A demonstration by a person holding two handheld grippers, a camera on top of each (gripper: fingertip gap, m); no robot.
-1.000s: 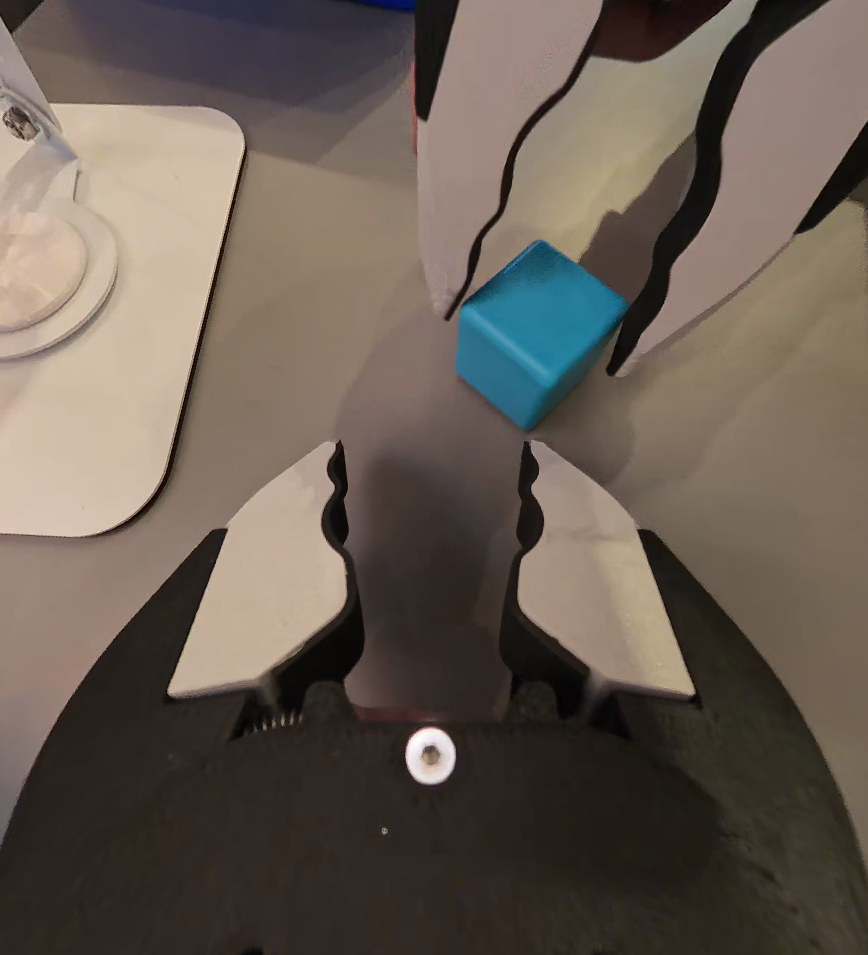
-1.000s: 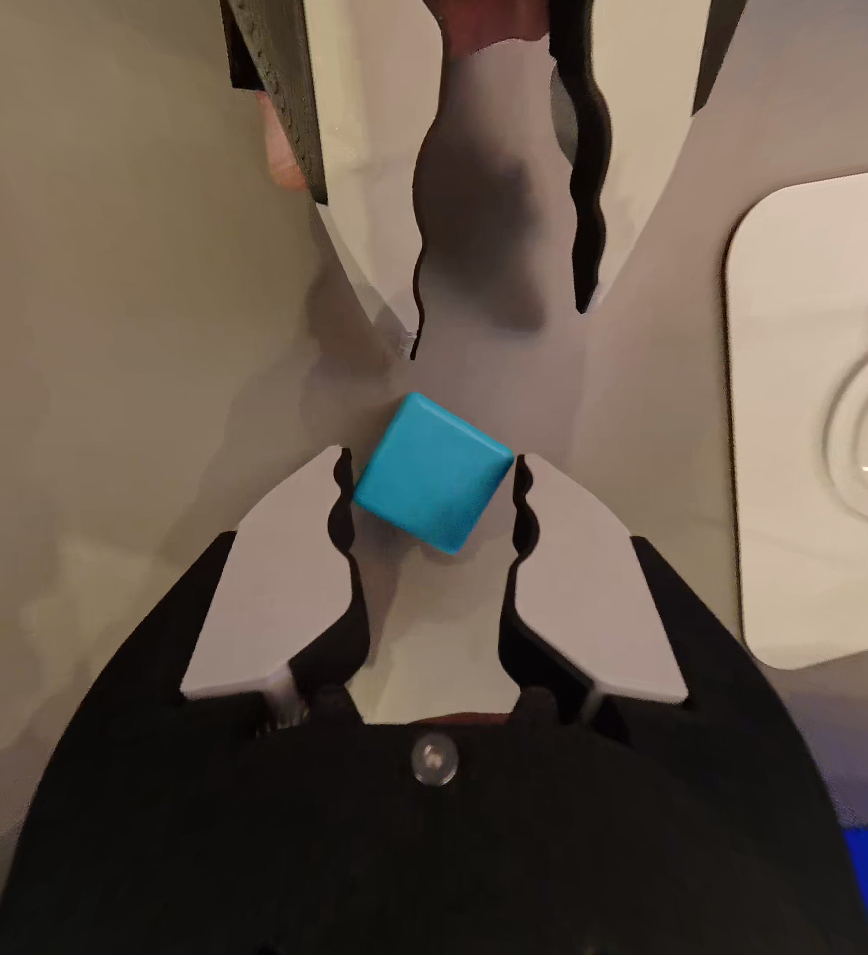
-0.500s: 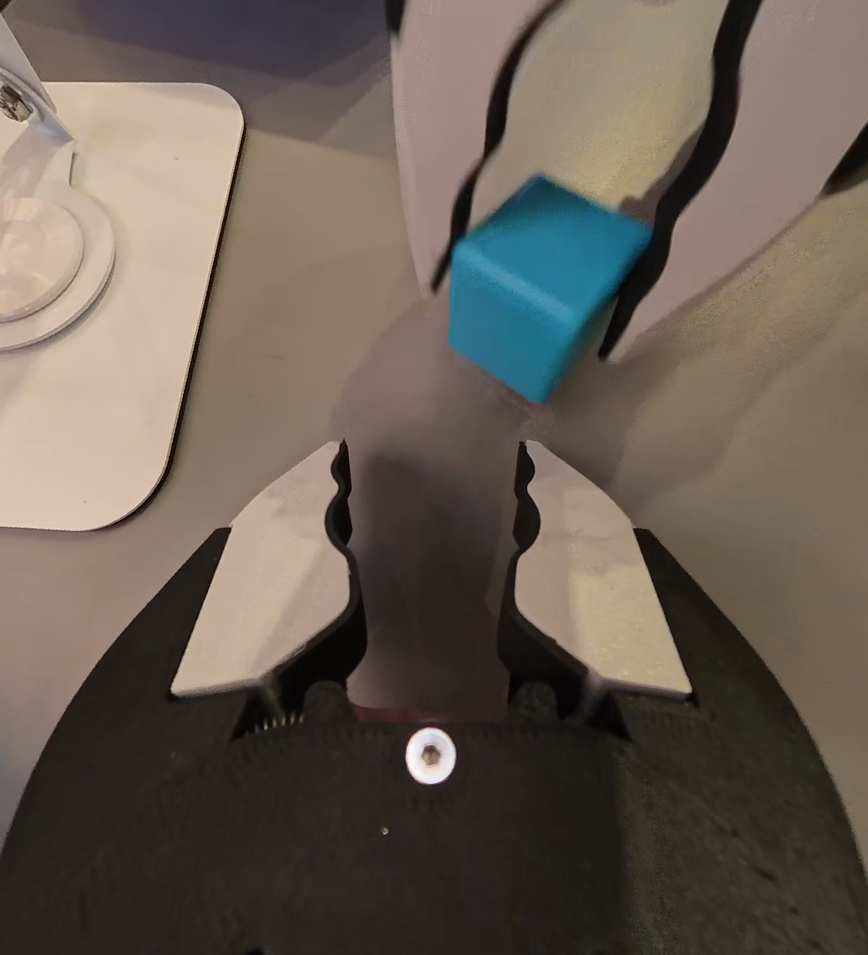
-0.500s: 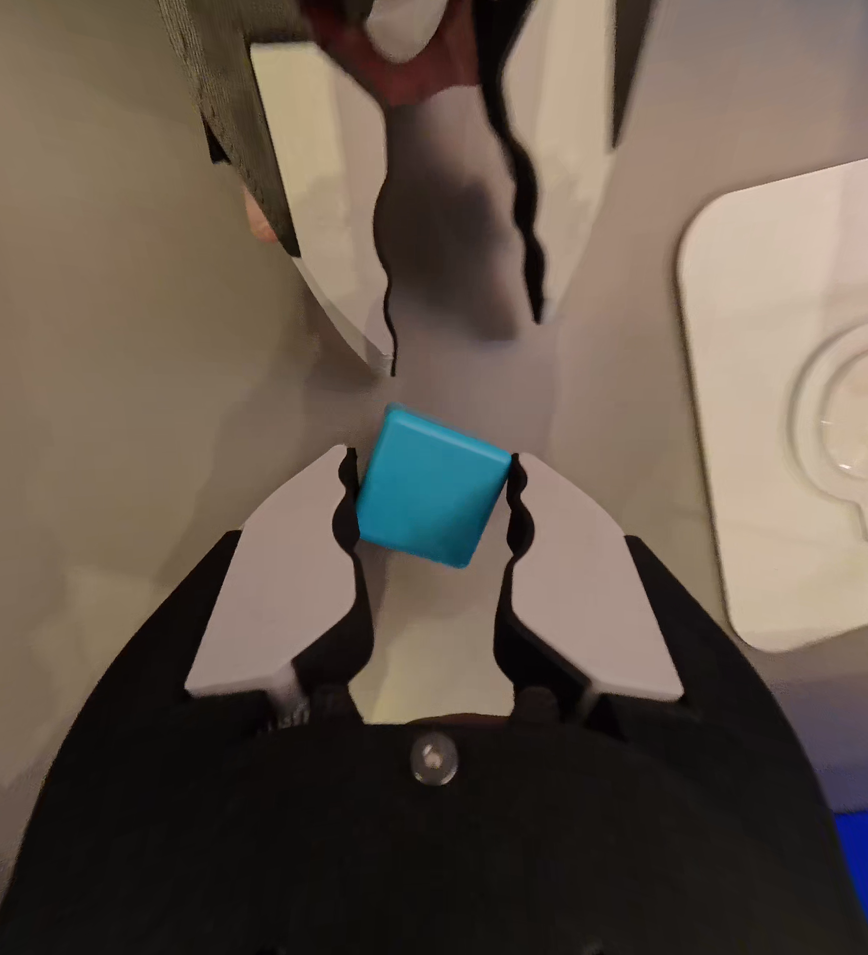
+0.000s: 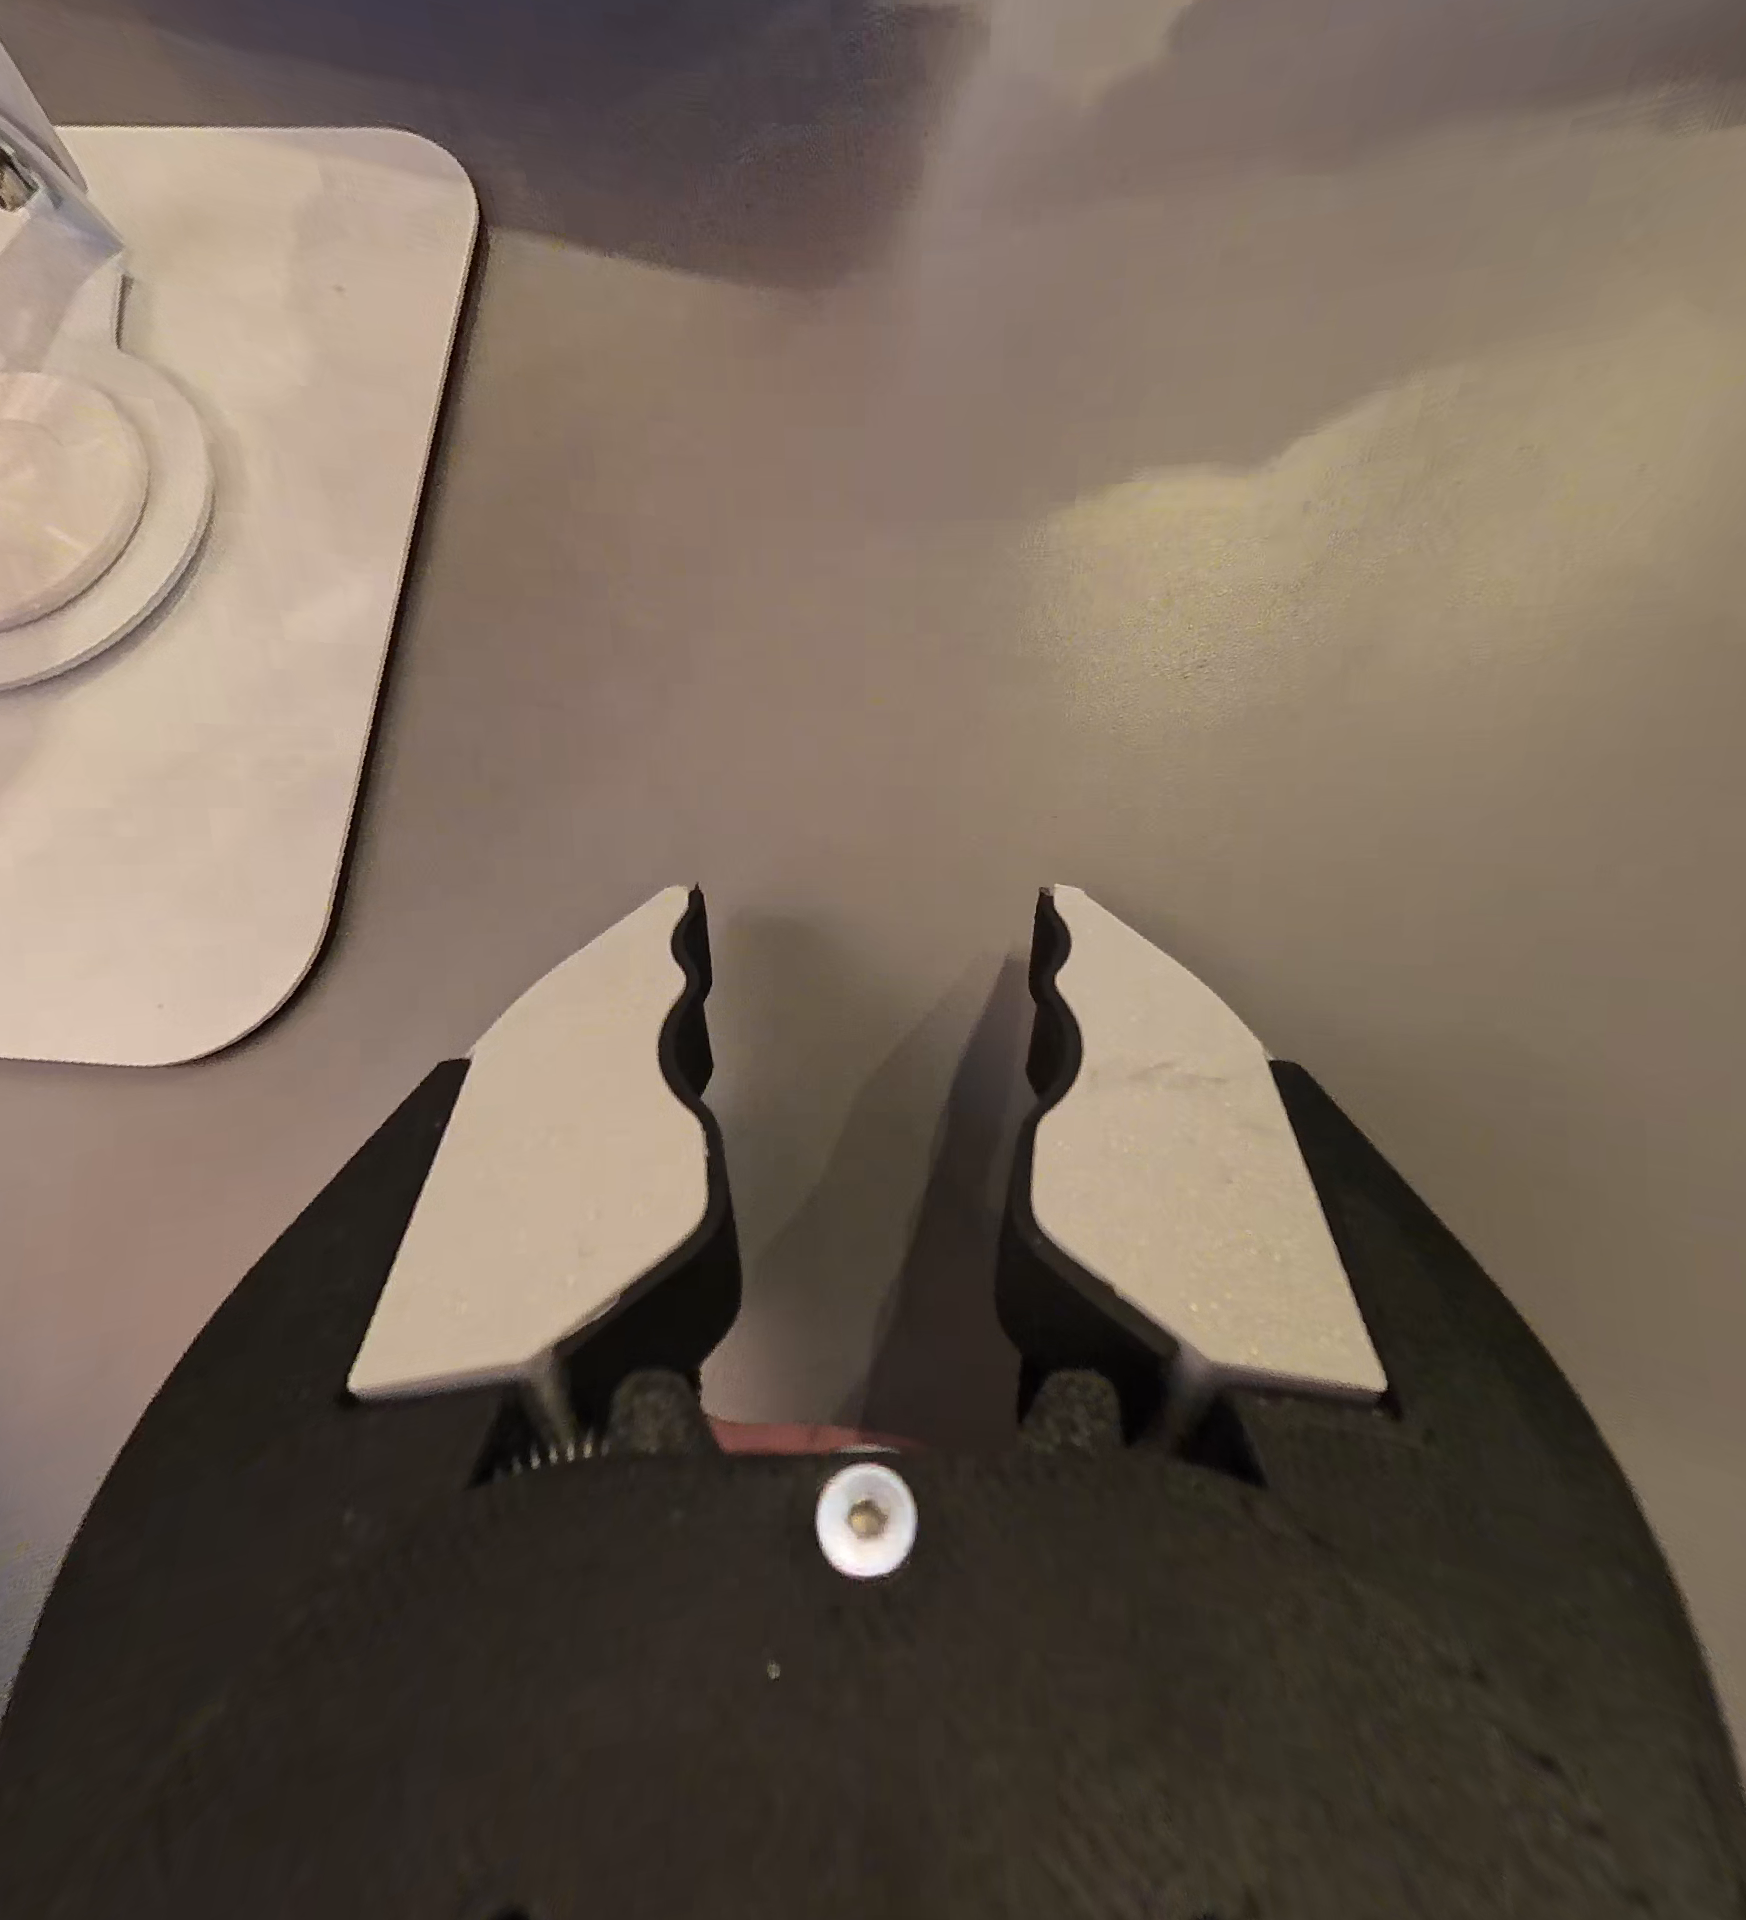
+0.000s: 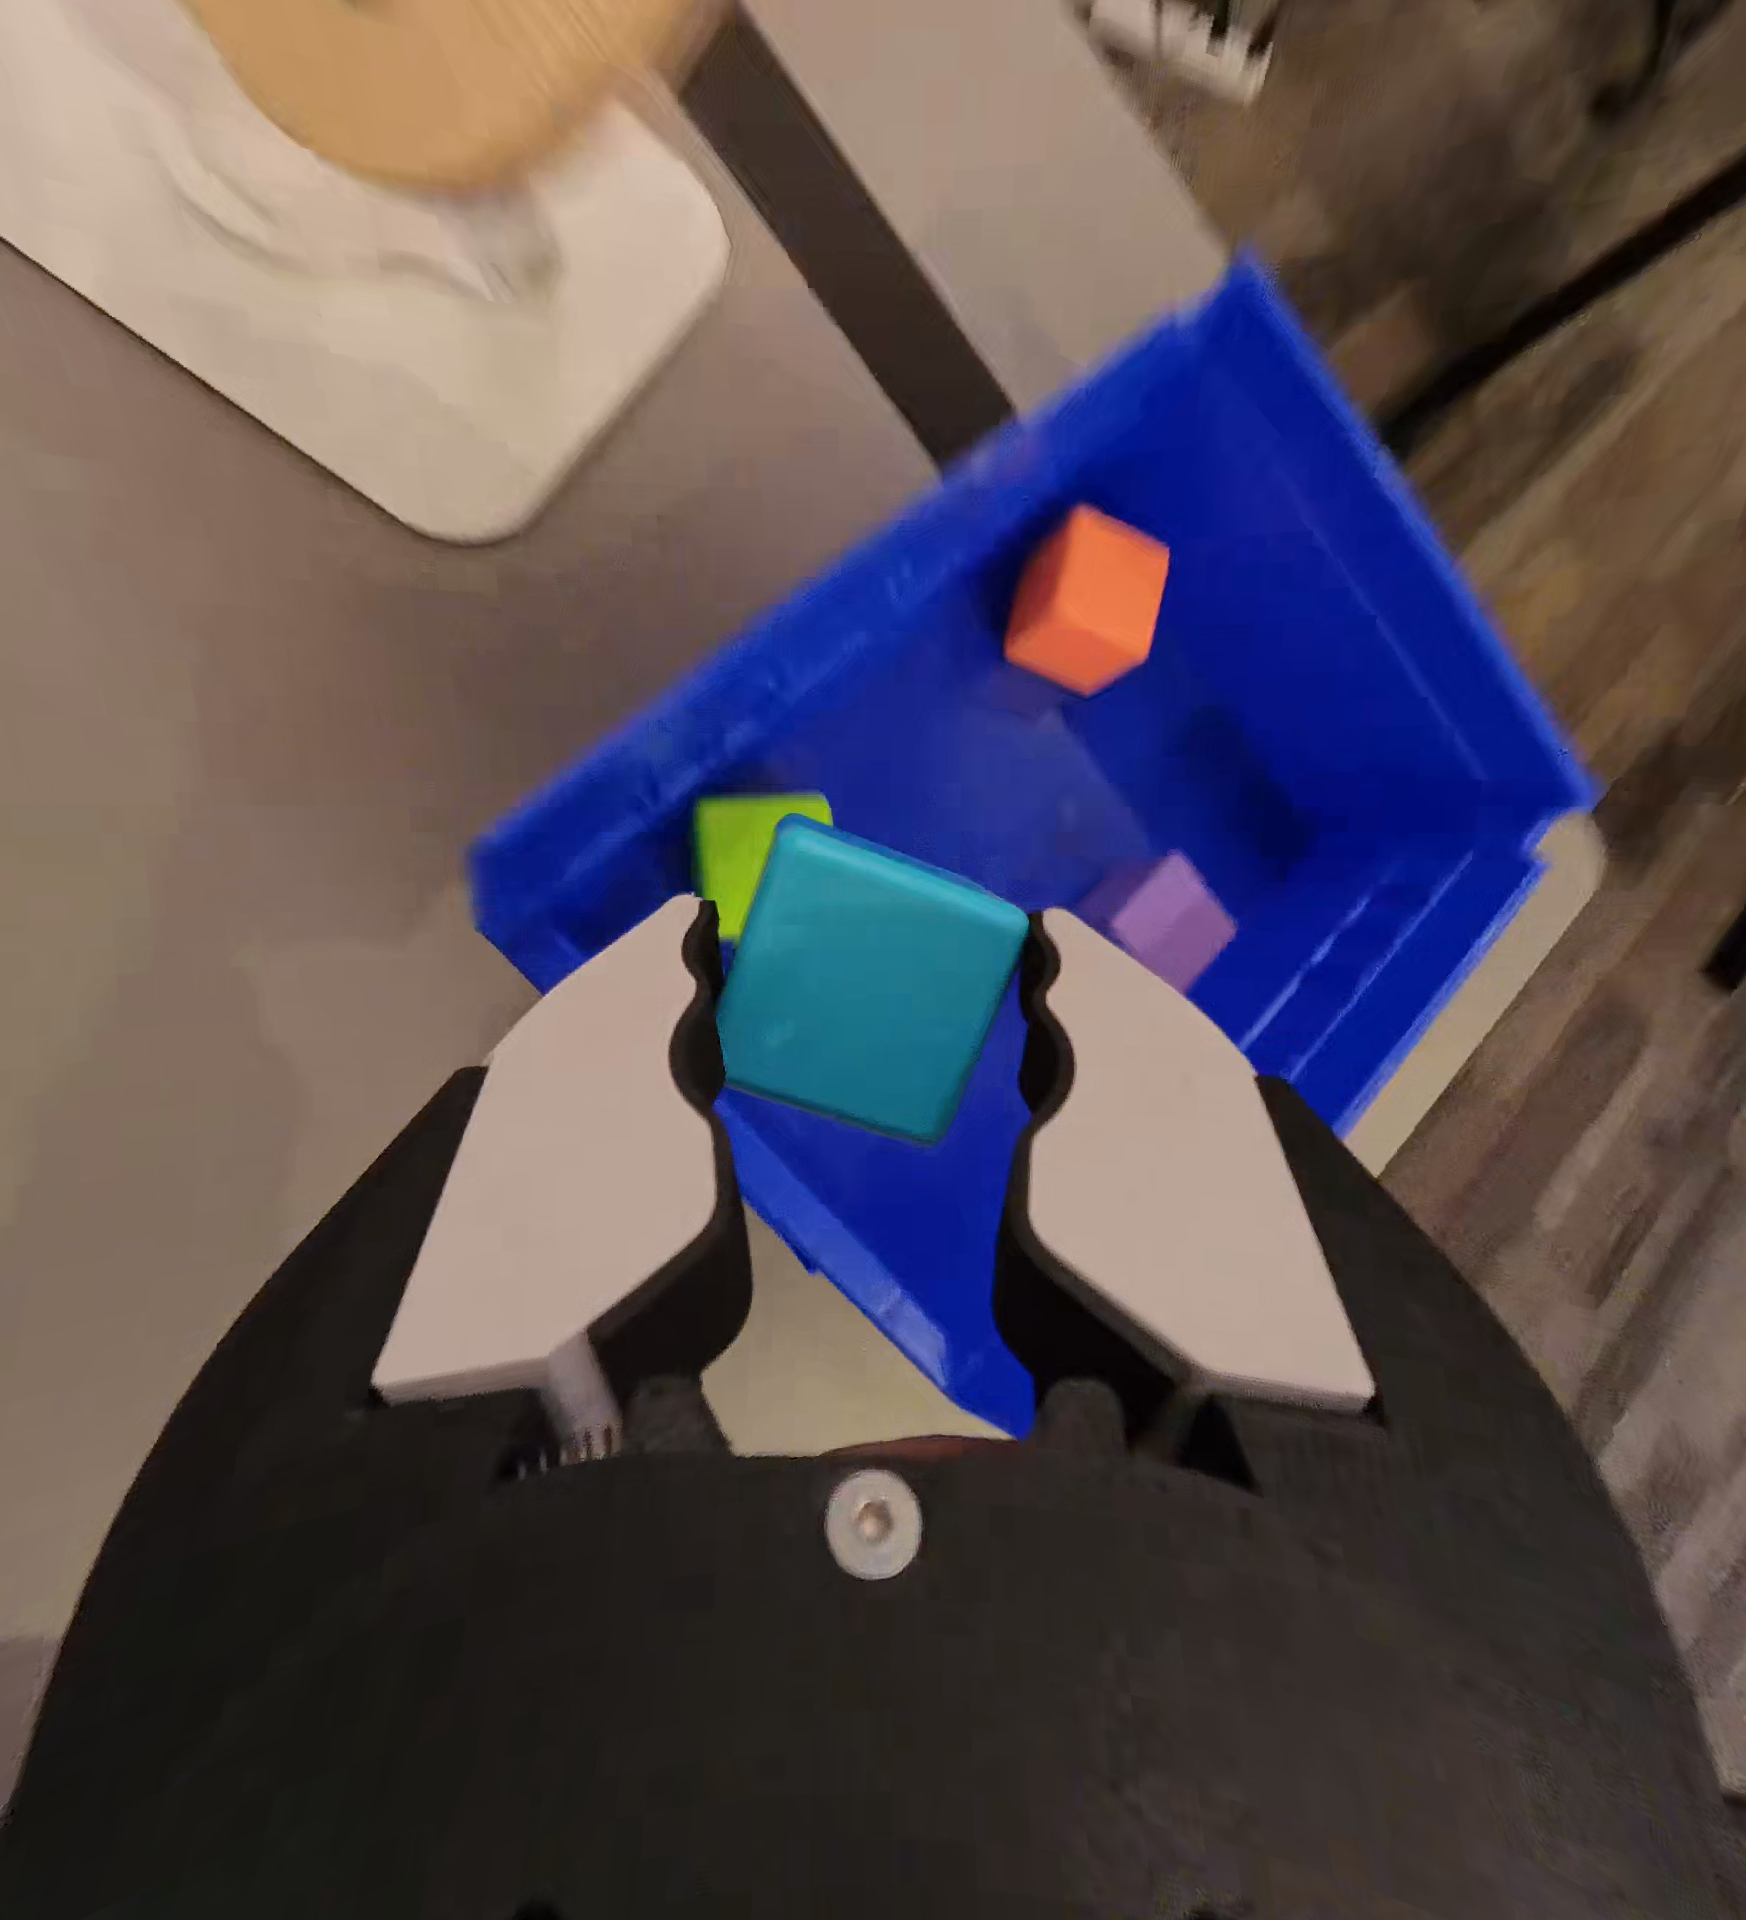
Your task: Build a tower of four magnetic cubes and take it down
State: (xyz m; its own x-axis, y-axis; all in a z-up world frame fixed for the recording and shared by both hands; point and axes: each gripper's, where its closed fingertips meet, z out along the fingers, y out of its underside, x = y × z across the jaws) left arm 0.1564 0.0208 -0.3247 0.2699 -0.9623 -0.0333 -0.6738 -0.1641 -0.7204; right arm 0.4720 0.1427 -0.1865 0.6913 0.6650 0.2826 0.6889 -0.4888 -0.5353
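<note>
Your right gripper is clamped on the teal cube, held tilted above the near end of the blue bin. Orange cube, green cube and purple cube lie inside it. Your left gripper hangs spread and empty over the grey table, right of the white stand base.

Orange cube, green cube and, seemingly, purple cube crowd the blue bin.

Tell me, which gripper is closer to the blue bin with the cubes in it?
Right. The right gripper hangs just above the blue bin, clamping the teal cube. The left gripper sits open over bare table, with no bin in its view.
</note>
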